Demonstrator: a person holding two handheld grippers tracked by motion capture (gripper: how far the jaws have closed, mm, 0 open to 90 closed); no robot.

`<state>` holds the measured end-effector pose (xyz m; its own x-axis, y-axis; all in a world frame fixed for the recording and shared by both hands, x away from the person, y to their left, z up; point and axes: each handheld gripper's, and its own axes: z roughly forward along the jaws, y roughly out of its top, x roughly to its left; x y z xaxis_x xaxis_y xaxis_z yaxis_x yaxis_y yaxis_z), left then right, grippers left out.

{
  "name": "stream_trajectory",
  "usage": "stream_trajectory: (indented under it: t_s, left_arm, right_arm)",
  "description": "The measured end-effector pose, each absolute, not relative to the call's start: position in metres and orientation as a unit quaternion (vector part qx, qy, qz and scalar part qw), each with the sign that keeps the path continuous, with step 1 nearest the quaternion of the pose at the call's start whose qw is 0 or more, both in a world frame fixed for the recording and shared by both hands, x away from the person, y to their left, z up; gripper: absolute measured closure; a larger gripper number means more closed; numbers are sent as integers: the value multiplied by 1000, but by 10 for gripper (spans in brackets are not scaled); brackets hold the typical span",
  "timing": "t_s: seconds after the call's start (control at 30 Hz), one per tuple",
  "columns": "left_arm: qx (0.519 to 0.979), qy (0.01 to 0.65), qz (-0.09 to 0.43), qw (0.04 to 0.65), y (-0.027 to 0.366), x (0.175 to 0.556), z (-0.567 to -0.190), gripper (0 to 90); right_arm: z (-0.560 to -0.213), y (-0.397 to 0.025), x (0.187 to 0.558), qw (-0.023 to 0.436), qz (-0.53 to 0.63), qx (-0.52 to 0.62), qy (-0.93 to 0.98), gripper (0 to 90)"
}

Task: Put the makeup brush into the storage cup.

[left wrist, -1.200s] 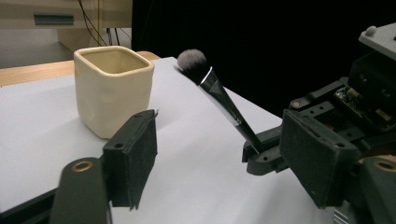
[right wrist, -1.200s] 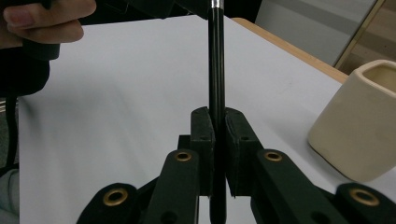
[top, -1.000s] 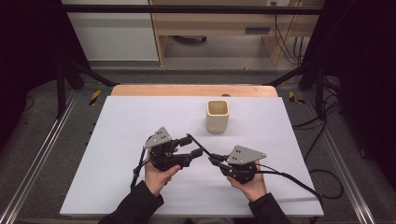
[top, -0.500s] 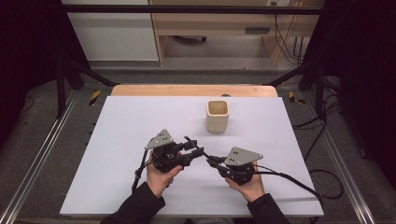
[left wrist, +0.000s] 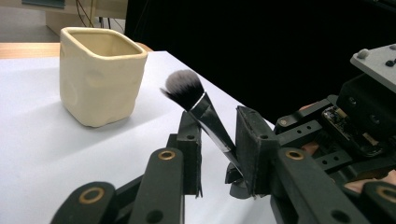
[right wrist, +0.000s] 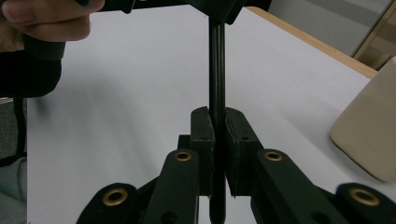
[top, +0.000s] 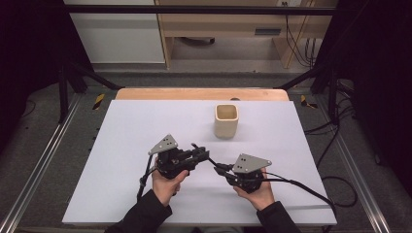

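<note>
The right gripper clamps the black handle of a makeup brush. The left gripper stands narrowly parted around its ferrule, above the white worktop, near the cream cup.

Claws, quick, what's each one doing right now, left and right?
Left claw: open around the black-handled makeup brush with the dark fluffy head.
Right claw: closed on the brush's handle.
</note>
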<state>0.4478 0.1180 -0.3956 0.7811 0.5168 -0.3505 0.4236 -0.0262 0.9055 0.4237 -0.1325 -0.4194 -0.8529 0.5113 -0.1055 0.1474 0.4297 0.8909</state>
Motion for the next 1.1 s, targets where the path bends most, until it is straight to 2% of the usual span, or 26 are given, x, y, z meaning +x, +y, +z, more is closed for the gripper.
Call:
stream_trajectory:
  t_s: [0.63,0.93,1.0,1.1]
  left_arm:
    - [712,311,24,630,115,440,-393,820]
    - [717,305,30,626,112,437,-393,830]
    - [719,306,40,622,112,436,-392,831]
    - [725,309,53,614,111,435,-391,831]
  right_arm:
    - [-424,-128,424,181,489,196,830,828]
    - [-426,-125,424,176,484,200,833,820]
    - [-427,-124,424,179,480,202,835,747]
    - [-427,-122,425,178,473,216,835,559]
